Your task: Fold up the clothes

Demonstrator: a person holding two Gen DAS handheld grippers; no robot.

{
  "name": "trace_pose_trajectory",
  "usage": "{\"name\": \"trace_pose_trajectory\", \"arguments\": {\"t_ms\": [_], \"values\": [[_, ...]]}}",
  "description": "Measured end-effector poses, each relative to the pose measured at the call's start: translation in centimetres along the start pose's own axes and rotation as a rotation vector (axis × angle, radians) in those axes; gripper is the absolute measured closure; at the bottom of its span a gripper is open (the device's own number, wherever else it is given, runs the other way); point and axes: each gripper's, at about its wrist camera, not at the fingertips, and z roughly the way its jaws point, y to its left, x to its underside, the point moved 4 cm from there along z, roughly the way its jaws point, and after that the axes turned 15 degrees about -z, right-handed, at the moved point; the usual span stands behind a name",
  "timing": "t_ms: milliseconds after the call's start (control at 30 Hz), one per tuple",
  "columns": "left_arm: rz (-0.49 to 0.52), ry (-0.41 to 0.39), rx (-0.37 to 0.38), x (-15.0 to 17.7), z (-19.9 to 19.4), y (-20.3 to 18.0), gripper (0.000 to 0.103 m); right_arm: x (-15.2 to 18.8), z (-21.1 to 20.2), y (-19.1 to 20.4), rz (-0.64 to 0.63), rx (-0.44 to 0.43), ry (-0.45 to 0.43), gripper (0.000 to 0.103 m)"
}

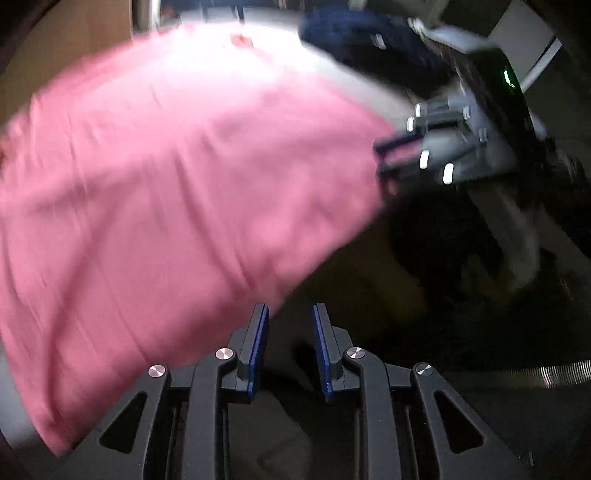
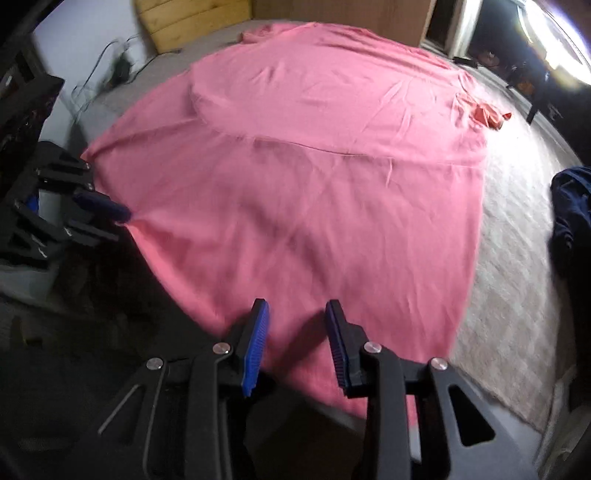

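A large pink garment (image 2: 295, 158) lies spread on a pale bed surface (image 2: 517, 258), with a fold line across its middle. It also fills the left wrist view (image 1: 166, 177). My left gripper (image 1: 290, 321) is open at the garment's near edge, and nothing is between its blue pads. It shows at the garment's left edge in the right wrist view (image 2: 107, 210). My right gripper (image 2: 295, 321) is open over the garment's near hem. In the left wrist view it (image 1: 388, 162) sits at the garment's right corner.
A dark blue garment (image 2: 572, 214) lies at the right side of the bed. A wooden board (image 2: 192, 18) stands at the far edge. Cables (image 2: 110, 66) trail at the far left. The floor beside the bed is dark.
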Motion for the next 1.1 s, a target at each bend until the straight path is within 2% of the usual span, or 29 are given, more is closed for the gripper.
{"name": "trace_pose_trajectory", "arguments": {"t_ms": [33, 100, 167, 233, 300, 367, 500, 567, 633, 700, 767, 800, 867, 900, 967, 1100], "values": [[-0.010, 0.051, -0.010, 2.0, -0.3, 0.4, 0.081, 0.9, -0.6, 0.2, -0.009, -0.021, 0.027, 0.071], [-0.060, 0.083, -0.049, 4.4, -1.8, 1.8, 0.081, 1.8, -4.4, -1.3, 0.035, -0.060, 0.033, 0.071], [-0.185, 0.051, -0.091, 5.6, -4.8, 4.5, 0.081, 0.4, -8.8, -3.6, 0.067, -0.057, -0.016, 0.071], [-0.338, -0.044, -0.117, 5.7, -8.4, 7.6, 0.081, -1.9, -13.5, -6.0, 0.092, -0.048, -0.082, 0.071], [-0.485, -0.160, -0.132, 5.8, -12.1, 10.7, 0.081, -6.3, -18.2, -8.4, 0.082, -0.034, -0.168, 0.065], [-0.563, -0.256, -0.112, 5.8, -14.8, 12.5, 0.078, -12.2, -22.1, -10.0, 0.039, -0.002, -0.254, 0.048], [-0.655, -0.392, -0.092, 5.6, -18.5, 15.1, 0.078, -25.5, -24.7, -11.9, -0.094, 0.062, -0.351, 0.047], [-0.684, -0.452, -0.084, 4.4, -18.3, 14.9, 0.078, -32.6, -23.7, -12.4, -0.173, 0.143, -0.344, 0.047], [-0.737, -0.496, -0.029, 3.7, -18.4, 15.1, 0.078, -39.8, -21.3, -12.9, -0.248, 0.224, -0.315, 0.047], [-0.753, -0.521, -0.020, 2.9, -17.9, 15.3, 0.077, -46.0, -18.7, -13.5, -0.322, 0.304, -0.290, 0.047], [-0.765, -0.544, -0.080, 2.3, -17.9, 15.3, 0.075, -50.8, -15.6, -14.4, -0.330, 0.339, -0.280, 0.047], [-0.775, -0.554, -0.105, 2.0, -17.6, 15.5, 0.075, -52.3, -13.3, -14.9, -0.297, 0.290, -0.278, 0.047], [-0.826, -0.567, -0.065, 1.7, -16.8, 15.9, 0.075, -54.6, -8.0, -15.2, -0.240, 0.177, -0.255, 0.047], [-0.836, -0.556, -0.070, 1.7, -16.2, 16.0, 0.073, -55.4, -5.1, -15.0, -0.220, 0.118, -0.231, 0.047], [-0.855, -0.533, -0.083, 1.7, -15.2, 16.1, 0.073, -55.8, 0.3, -13.4, -0.246, 0.070, -0.161, 0.047], [-0.898, -0.436, -0.107, 2.5, -12.7, 16.6, 0.073, -56.8, 9.4, -10.0, -0.289, -0.005, -0.063, 0.047]]}}
